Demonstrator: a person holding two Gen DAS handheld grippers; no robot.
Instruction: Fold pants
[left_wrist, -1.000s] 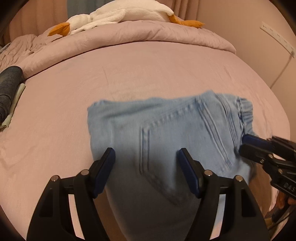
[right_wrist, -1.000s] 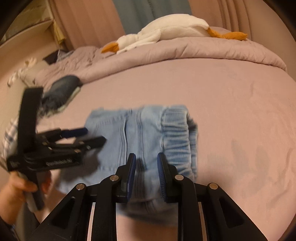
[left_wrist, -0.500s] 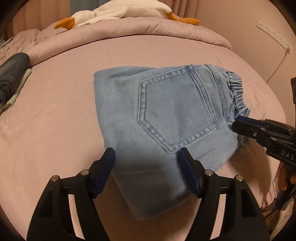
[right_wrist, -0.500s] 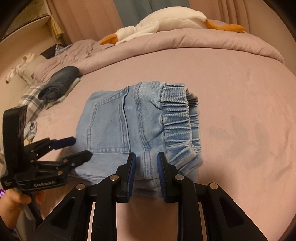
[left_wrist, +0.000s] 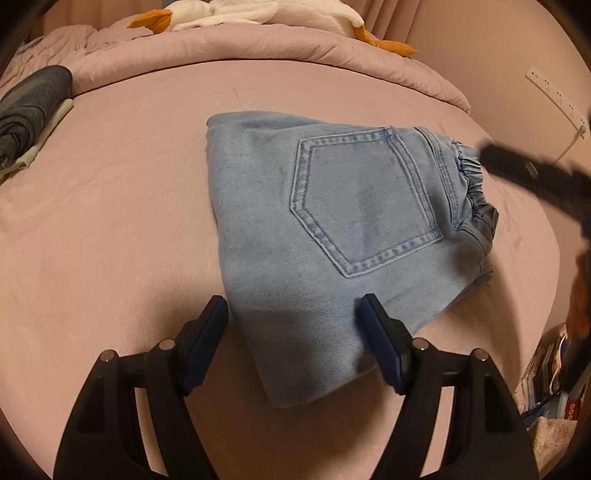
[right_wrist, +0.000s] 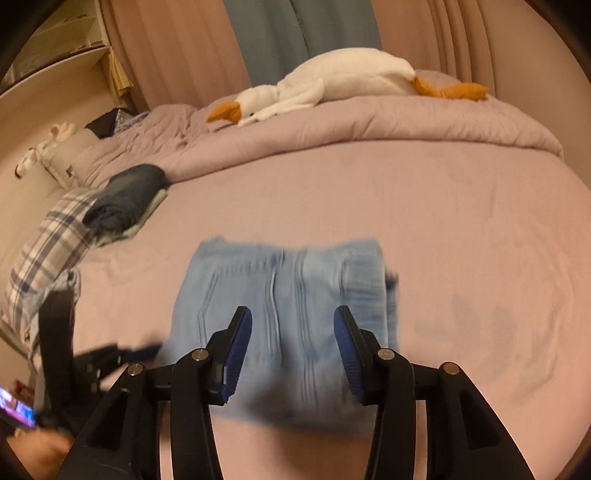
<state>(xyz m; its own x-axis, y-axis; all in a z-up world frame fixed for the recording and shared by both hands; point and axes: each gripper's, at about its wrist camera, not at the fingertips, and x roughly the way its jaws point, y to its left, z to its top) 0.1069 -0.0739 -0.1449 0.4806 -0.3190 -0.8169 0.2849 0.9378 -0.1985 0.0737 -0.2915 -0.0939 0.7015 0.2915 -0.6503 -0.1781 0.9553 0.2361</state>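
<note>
Light blue jeans (left_wrist: 332, 221) lie folded into a compact packet on the pink bed sheet (left_wrist: 110, 240), back pocket up and elastic waistband to the right. My left gripper (left_wrist: 293, 314) hovers open over the packet's near corner, its pads clear of the cloth. The right gripper (left_wrist: 489, 157) shows as a dark blur beside the waistband. In the right wrist view the jeans (right_wrist: 288, 288) are blurred and the right gripper (right_wrist: 291, 330) sits above them; its jaws are opening and nothing is pressed between the pads. The left gripper (right_wrist: 144, 349) is a blur at lower left.
A white plush goose (right_wrist: 332, 81) rests on the rolled duvet (right_wrist: 369, 125) at the far side. Dark folded jeans (right_wrist: 125, 195) and a plaid cloth (right_wrist: 48, 243) lie at the bed's left edge. A power strip (left_wrist: 554, 96) hangs on the right wall.
The right gripper's jaws have spread wide and it has lifted off the waistband. The jeans have gone from blurred motion to lying flat. The left gripper has shifted over their near corner.
</note>
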